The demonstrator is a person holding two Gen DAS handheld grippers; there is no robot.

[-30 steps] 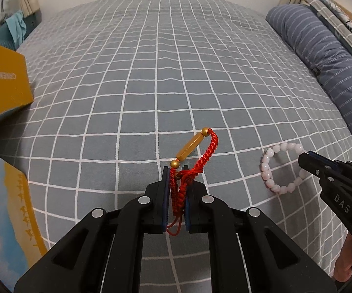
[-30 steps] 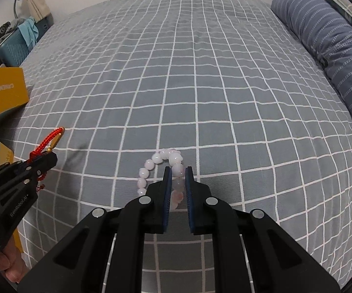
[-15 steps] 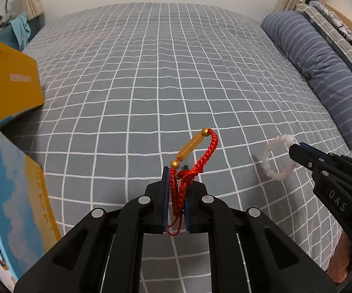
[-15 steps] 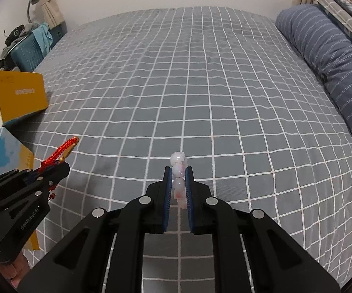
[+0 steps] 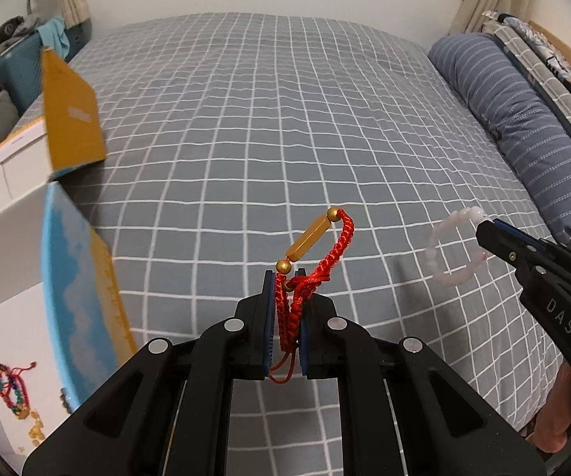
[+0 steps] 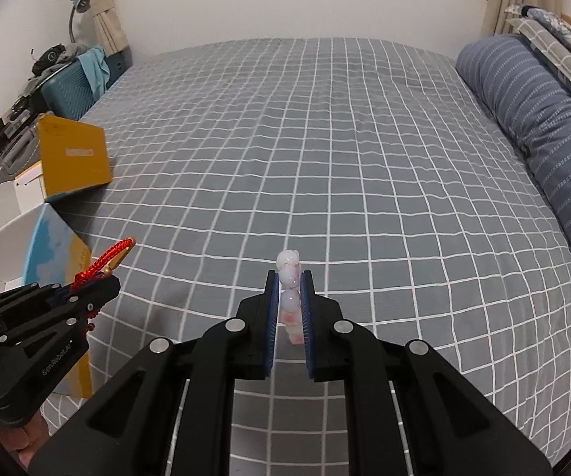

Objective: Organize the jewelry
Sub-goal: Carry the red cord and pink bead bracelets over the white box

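Observation:
My left gripper [image 5: 286,281] is shut on a red braided bracelet [image 5: 325,261] with a gold tube bead, held in the air above the bed; it also shows in the right wrist view [image 6: 101,263]. My right gripper [image 6: 288,279] is shut on a pale pink bead bracelet [image 6: 288,297], lifted off the bed; the bracelet hangs from its tips in the left wrist view [image 5: 450,250]. An open white box [image 5: 4,317] with a blue and yellow lid stands at the left and holds a multicoloured bracelet [image 5: 12,388].
The grey checked bedspread [image 6: 325,158] fills the middle. A yellow box [image 6: 73,156] sits at the left edge of the bed. A blue striped pillow [image 6: 543,127] lies along the right. A teal case and clutter [image 6: 71,83] stand beyond the bed's left corner.
Both grippers have risen and pulled back from the bed. The pink bracelet has been lifted off the bedspread. The white box with the bracelet inside has come into the left view.

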